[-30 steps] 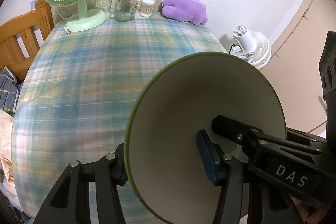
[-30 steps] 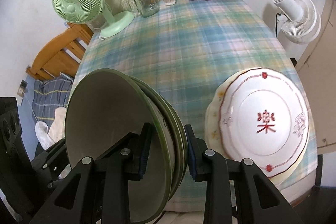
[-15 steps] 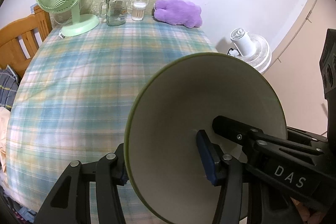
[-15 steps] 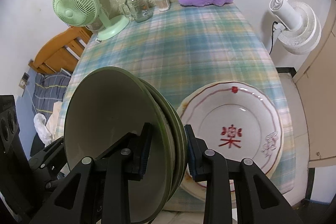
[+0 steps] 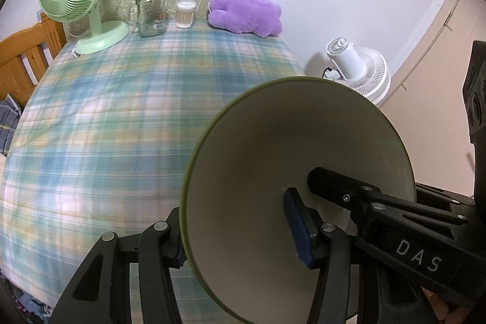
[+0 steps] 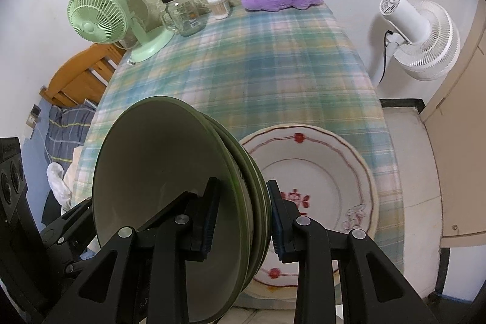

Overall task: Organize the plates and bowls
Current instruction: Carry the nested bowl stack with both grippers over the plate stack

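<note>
Both grippers clamp one stack of green-rimmed, cream-lined ceramic bowls (image 6: 170,196), held on edge above the counter (image 5: 100,123) with its blue-green plaid cloth. The right gripper (image 6: 241,217) has its jaws partly closed across the nested rims, one blue pad inside the front bowl, the other against the outer wall of the rear bowl; three rims show between them. The left gripper (image 5: 240,236) grips the same stack (image 5: 291,172) from the other side, one blue pad pressed on the cream inside and the other behind the green rim, jaws likewise partly closed.

Just right of the right jaws, lower down, a cream scalloped plate with red line trim and a red character (image 6: 322,190) lies flat near the counter's front edge, on top of another pale plate whose rim shows beneath.

Far beyond the jaws, along the wall, stand a mint-green desk fan (image 5: 76,5), a lidded glass jar mug (image 5: 152,11), a small clear tub of cotton swabs (image 5: 186,14) and a purple plush toy (image 5: 246,15). A white floor fan (image 6: 419,35) stands off the counter to the right.
</note>
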`<state>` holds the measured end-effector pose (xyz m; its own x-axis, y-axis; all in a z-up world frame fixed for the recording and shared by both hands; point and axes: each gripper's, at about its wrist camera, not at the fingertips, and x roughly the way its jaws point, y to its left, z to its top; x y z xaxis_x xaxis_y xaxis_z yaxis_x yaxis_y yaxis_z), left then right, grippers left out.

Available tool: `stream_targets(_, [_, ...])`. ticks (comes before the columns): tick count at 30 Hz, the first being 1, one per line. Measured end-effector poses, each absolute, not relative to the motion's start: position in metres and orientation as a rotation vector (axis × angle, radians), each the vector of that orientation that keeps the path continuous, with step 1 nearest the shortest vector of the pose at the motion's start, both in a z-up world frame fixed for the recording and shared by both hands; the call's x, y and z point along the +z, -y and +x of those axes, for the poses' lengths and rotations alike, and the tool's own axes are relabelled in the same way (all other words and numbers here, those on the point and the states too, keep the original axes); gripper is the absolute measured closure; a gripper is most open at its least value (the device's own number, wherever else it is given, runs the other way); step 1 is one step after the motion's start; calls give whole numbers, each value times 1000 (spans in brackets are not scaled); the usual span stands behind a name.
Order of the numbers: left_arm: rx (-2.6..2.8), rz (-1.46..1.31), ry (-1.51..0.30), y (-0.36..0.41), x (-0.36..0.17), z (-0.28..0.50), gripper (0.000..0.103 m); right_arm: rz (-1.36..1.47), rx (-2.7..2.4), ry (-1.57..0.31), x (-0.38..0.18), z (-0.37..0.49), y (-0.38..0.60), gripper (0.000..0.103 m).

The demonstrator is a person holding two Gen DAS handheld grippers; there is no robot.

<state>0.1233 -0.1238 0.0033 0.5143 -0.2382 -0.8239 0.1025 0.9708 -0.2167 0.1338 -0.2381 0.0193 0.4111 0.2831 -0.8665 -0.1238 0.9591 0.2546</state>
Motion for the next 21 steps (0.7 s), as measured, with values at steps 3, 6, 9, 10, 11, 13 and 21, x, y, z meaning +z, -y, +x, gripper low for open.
stream_targets(3, [-208,-151,-1016,136,0,126,50,154,252,-1125,17,135,250,70])
stream_targets(6, [-209,-156,-1020,146,-2,128,50,149,248,-1129,15,136,261,70])
stream_targets(9, [-208,-162,-1026,156,-6,129,50,144,245,-1134,13,137,271,70])
stream_targets(10, [-208,-164,-1030,159,-7,130,50,143,244,-1138,12,138,274,70])
stream_targets(11, [-207,-167,-1033,162,-9,131,50,141,242,-1142,10,139,277,70])
stream_targets(13, [-206,-172,-1038,167,-11,131,50,136,240,-1149,8,140,282,70])
stream_targets(21, [-185,-200,-1068,183,-23,135,50,115,244,-1182,-3,146,296,70])
